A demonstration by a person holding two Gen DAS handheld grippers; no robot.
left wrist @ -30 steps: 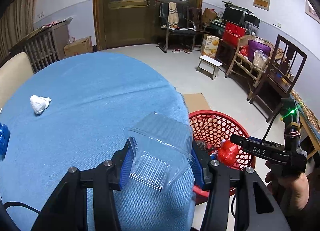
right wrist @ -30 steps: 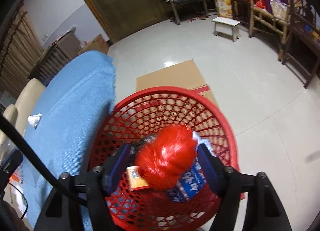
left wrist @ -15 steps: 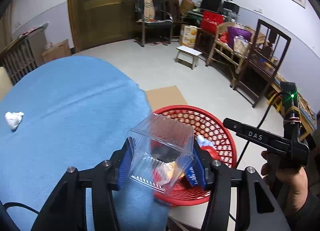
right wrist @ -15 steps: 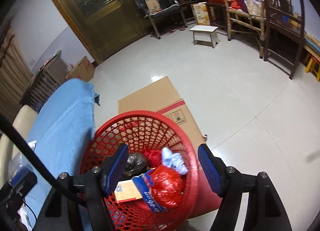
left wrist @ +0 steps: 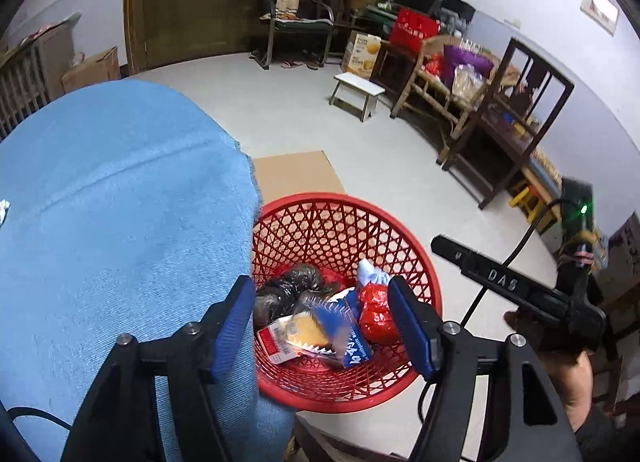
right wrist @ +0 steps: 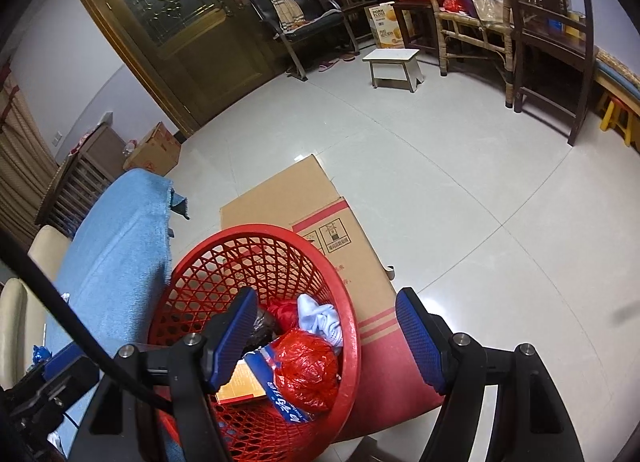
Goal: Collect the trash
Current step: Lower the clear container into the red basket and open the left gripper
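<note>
A: Which step is the person on?

B: By the look of it, the drop. The left gripper point(left wrist: 322, 322) hangs over the red basket point(left wrist: 434, 302), its jaws opening with nothing between them, and a clear plastic tray point(left wrist: 316, 320) lies on top of the rubbish directly below

A: And the other tool?

B: The right gripper point(right wrist: 326, 336) hovers at the basket's near rim, jaws apart and empty. In the left view the person's right hand point(left wrist: 568, 366) holds it off to the side

A: What is in the basket?

B: A dark crumpled bag point(left wrist: 286, 288), a red plastic bag point(right wrist: 306, 370), a white wad of cloth or paper point(right wrist: 322, 318), a blue printed wrapper point(left wrist: 354, 340) and a small red-and-white carton point(left wrist: 274, 342). The clear tray rests on the carton and the wrapper. Everything sits well below the rim

A: So what does the next move call for?

B: Probably a swing to the table, whose blue cloth point(left wrist: 120, 222) touches the basket's side. A small white scrap point(left wrist: 3, 210) shows at the left edge of that cloth. In the right view something blue point(right wrist: 40, 354) lies near the cloth's near end; what it is cannot be told. Either would need a gripper brought down over it with the jaws wide, then closed gently, since light scraps slip or crush easily
</note>
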